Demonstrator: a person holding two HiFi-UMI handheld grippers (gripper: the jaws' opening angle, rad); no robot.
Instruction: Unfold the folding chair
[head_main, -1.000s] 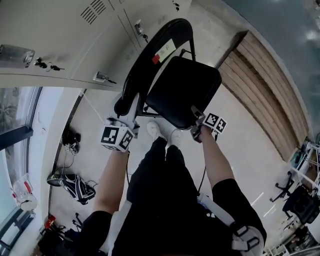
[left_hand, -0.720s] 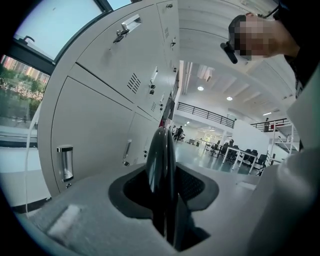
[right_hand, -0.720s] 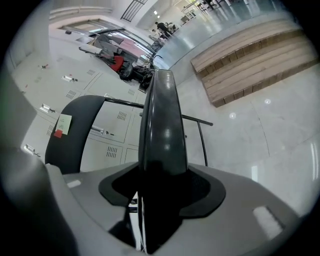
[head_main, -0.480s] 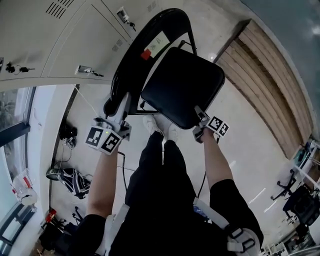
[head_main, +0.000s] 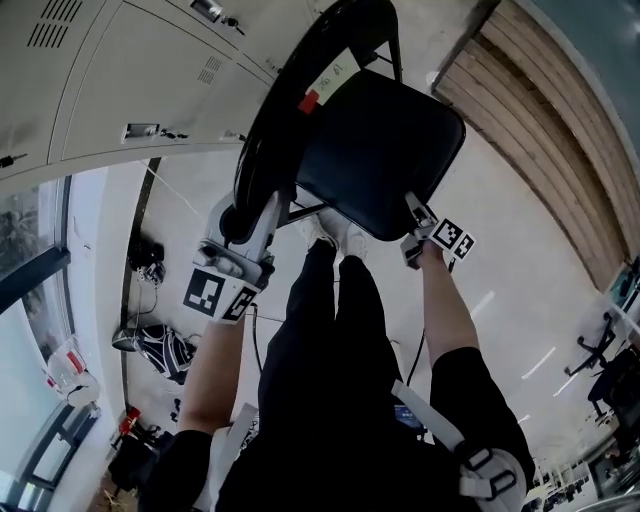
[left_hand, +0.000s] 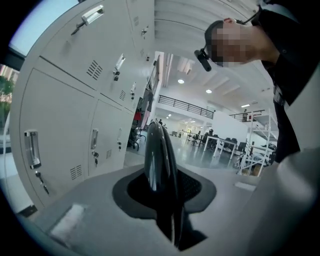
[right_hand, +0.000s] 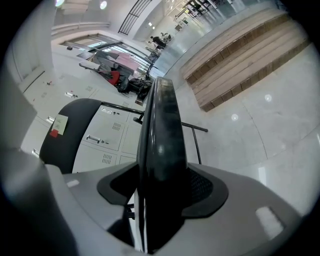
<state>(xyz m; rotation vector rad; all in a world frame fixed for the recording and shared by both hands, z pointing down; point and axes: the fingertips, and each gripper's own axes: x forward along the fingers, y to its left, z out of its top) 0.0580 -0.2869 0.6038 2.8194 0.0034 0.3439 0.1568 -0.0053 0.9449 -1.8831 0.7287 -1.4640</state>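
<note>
In the head view a black folding chair stands before my feet, its curved backrest (head_main: 290, 110) at left and its padded seat (head_main: 385, 150) angled out to the right. My left gripper (head_main: 255, 205) grips the backrest's lower edge. In the left gripper view that glossy edge (left_hand: 157, 160) runs between the jaws, which are closing on it. My right gripper (head_main: 415, 215) has the seat's front edge between its jaws. In the right gripper view that edge (right_hand: 160, 145) fills the gap as the jaws are opening, with the labelled backrest (right_hand: 70, 130) behind.
Grey lockers (head_main: 100, 90) with handles and keys stand close behind the chair. A wooden strip (head_main: 550, 150) crosses the pale floor at right. A dark bag (head_main: 160, 350) and cables lie at left. The person's shoes (head_main: 330, 235) are under the seat.
The seat has swung further away from the backrest and shows more of its face. Both grippers have shifted with the chair, the left lower, the right outward to the right.
</note>
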